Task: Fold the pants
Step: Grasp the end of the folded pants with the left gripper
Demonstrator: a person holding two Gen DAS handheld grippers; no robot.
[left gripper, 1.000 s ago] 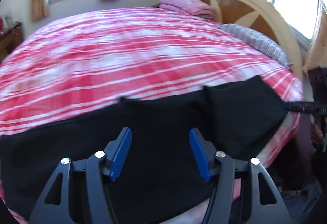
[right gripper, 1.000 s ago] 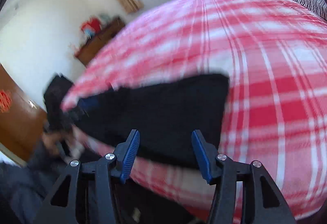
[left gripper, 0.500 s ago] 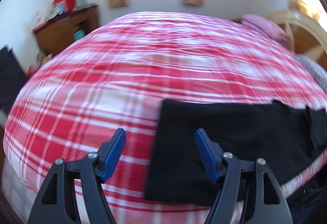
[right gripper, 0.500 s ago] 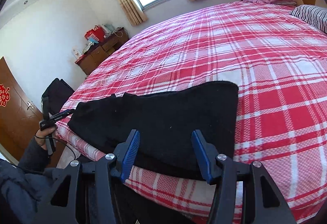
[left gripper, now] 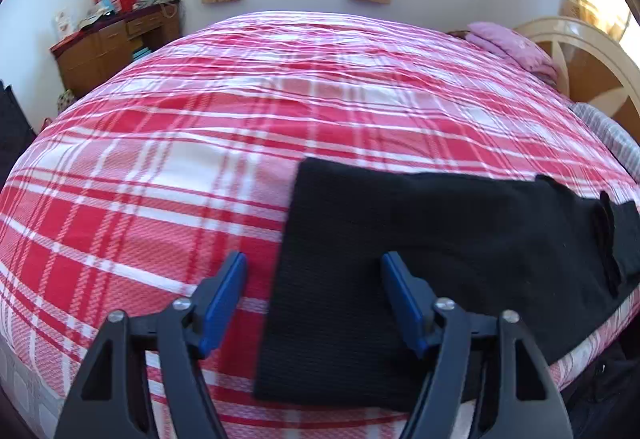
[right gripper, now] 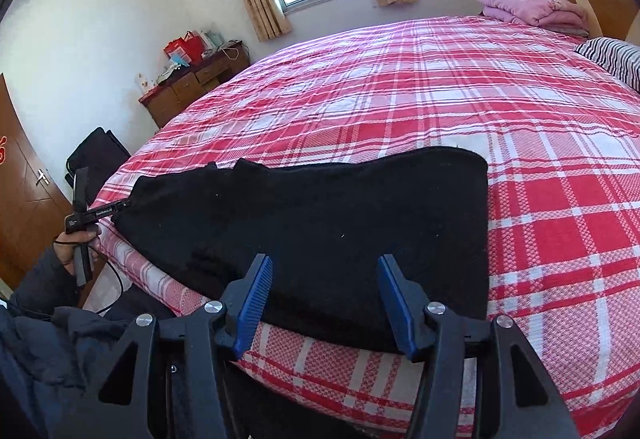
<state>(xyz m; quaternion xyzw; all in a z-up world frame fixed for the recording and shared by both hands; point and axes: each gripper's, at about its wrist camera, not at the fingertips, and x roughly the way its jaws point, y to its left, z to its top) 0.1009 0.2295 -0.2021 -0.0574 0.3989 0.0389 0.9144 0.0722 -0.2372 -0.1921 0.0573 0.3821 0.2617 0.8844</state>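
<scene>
Jaws on both grippers stand apart with nothing pinched; those of the left gripper (left gripper: 312, 303) have just been closing a little, with the left end of the pants (left gripper: 420, 259) lying below and between them, untouched as far as the view shows. The right gripper (right gripper: 324, 303) hovers over the near edge of the same black cloth, toward its right end, jaws at a middling width.

The pants lie flat along the near side of the bed (left gripper: 200, 143), already doubled leg on leg, it seems (the dark fabric hides the layers). In the right view the left gripper's tip sits at the far-left end of the cloth.

The step in hand looks like taking hold of an end to fold it across. To do it well, each gripper should bite the very edge through all layers, not just the top one, and avoid catching the plaid cover beneath. Lifting both corners of one end together would keep the fold square; a low, even carry keeps the cloth from dragging.
</scene>
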